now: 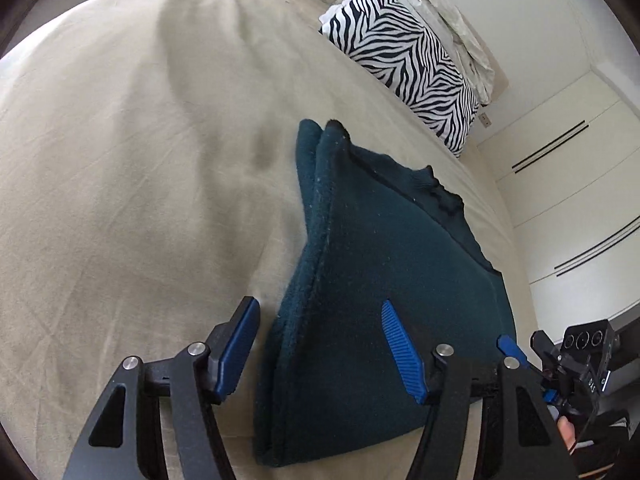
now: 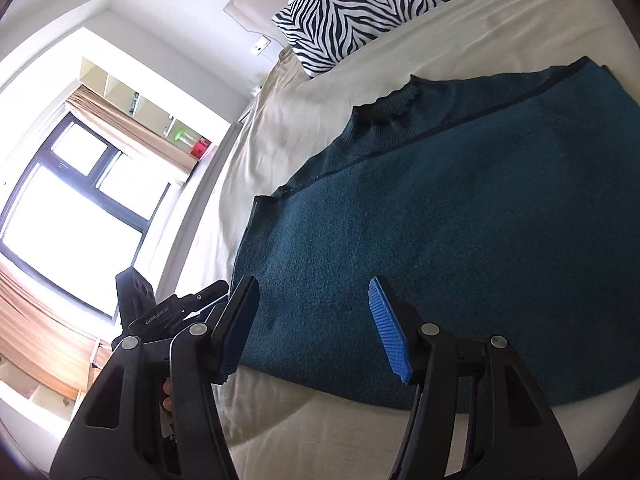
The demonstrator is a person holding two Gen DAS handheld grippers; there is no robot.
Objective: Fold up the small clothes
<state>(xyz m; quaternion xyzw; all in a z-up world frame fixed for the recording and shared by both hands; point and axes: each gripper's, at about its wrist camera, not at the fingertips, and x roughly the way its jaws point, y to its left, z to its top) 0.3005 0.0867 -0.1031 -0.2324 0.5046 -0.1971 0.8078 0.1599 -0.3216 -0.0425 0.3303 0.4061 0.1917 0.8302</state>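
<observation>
We see the sweater (image 2: 460,232) lying flat on the bed (image 1: 120,180), its collar toward the pillow (image 2: 372,4) at the head. Behind the pillow sits what may be crumpled bedding (image 1: 440,12). In the right wrist view, a window (image 2: 80,208) stands left of the bed.

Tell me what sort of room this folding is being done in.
Most likely a bedroom. A teal sweater lies on a bed covered with a beige sheet, a zebra-print pillow sits at its head, and a curtained window stands beside it.
</observation>
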